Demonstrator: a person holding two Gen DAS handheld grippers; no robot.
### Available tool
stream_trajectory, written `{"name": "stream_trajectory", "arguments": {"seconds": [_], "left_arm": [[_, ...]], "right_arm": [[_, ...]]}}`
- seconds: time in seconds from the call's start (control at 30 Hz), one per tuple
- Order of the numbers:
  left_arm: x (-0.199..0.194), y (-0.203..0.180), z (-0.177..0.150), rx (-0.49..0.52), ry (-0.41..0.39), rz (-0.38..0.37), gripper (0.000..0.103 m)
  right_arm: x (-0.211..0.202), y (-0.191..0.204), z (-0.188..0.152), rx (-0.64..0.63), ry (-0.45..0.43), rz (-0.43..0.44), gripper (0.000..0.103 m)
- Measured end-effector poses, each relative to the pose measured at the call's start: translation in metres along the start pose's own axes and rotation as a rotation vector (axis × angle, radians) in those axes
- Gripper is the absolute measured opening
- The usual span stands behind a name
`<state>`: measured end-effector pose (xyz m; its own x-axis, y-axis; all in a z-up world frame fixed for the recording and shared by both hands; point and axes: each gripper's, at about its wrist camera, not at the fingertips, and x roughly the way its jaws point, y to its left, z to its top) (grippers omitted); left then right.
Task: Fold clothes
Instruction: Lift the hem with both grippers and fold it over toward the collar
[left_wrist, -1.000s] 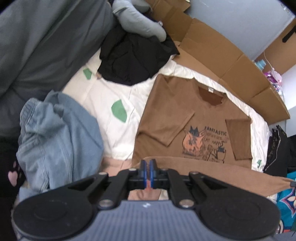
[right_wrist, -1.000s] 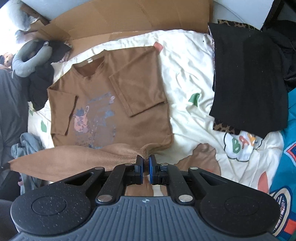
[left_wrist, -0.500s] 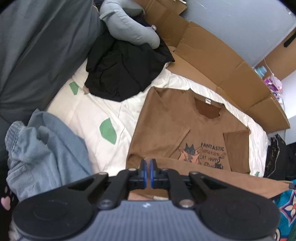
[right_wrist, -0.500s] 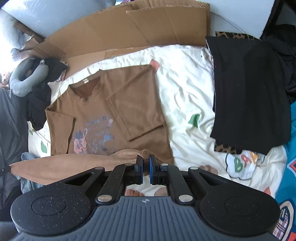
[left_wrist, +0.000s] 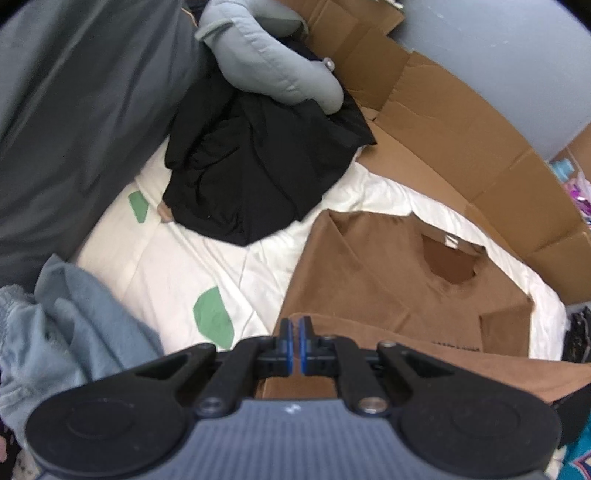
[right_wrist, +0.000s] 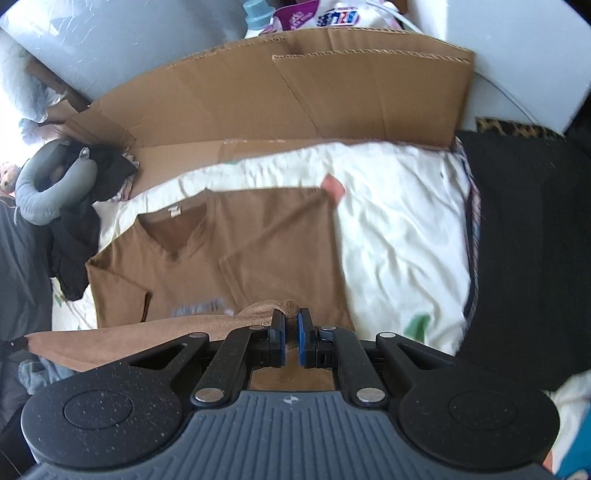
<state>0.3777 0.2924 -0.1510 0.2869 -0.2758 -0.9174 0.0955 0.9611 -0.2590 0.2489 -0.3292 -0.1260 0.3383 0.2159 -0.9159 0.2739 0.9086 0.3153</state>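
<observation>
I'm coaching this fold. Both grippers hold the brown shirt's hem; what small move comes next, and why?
Probably carry the hem on toward the collar and lay it down. Left gripper and right gripper are shut on the brown shirt, its lifted hem covers the print, and the sleeves are already folded in.

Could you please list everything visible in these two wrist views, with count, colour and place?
brown printed T-shirt: one, brown, flat on the quilt, sleeves folded in, hem lifted by both grippers
cream quilt: one, cream with green patches, under the shirt
black crumpled garment: one, black, beyond the shirt's left side
grey neck pillow: one, grey, on the black garment
light blue denim garment: one, bunched at the left edge
flattened cardboard: several brown sheets, behind the quilt
black cloth: one, right of the quilt
left gripper: black, blue pads, shut on the hem
right gripper: same, shut on the hem
</observation>
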Motion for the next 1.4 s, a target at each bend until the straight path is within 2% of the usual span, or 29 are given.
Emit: {"name": "stream_trajectory", "arguments": {"seconds": [0.23, 0.6, 0.9, 1.03, 1.3, 1.4], "left_arm": [[0.057, -0.014, 0.020, 0.038, 0.022, 0.027, 0.003], [0.107, -0.030, 0.056, 0.101, 0.008, 0.047, 0.003], [0.160, -0.033, 0.068, 0.126, 0.026, 0.055, 0.004], [0.170, -0.029, 0.066, 0.125, 0.027, 0.058, 0.004], [0.165, -0.027, 0.058, 0.141, 0.038, 0.073, 0.004], [0.158, -0.026, 0.055, 0.138, 0.049, 0.056, 0.012]], "right_arm": [[0.063, -0.008, 0.029, -0.026, 0.006, -0.003, 0.004], [0.122, -0.018, 0.069, -0.045, -0.005, -0.015, 0.005], [0.182, -0.032, 0.078, -0.023, 0.040, -0.014, 0.005], [0.197, -0.039, 0.073, -0.019, 0.035, -0.004, 0.005], [0.206, -0.050, 0.065, 0.023, -0.009, 0.039, 0.007], [0.199, -0.051, 0.061, 0.042, -0.039, 0.060, 0.010]]}}
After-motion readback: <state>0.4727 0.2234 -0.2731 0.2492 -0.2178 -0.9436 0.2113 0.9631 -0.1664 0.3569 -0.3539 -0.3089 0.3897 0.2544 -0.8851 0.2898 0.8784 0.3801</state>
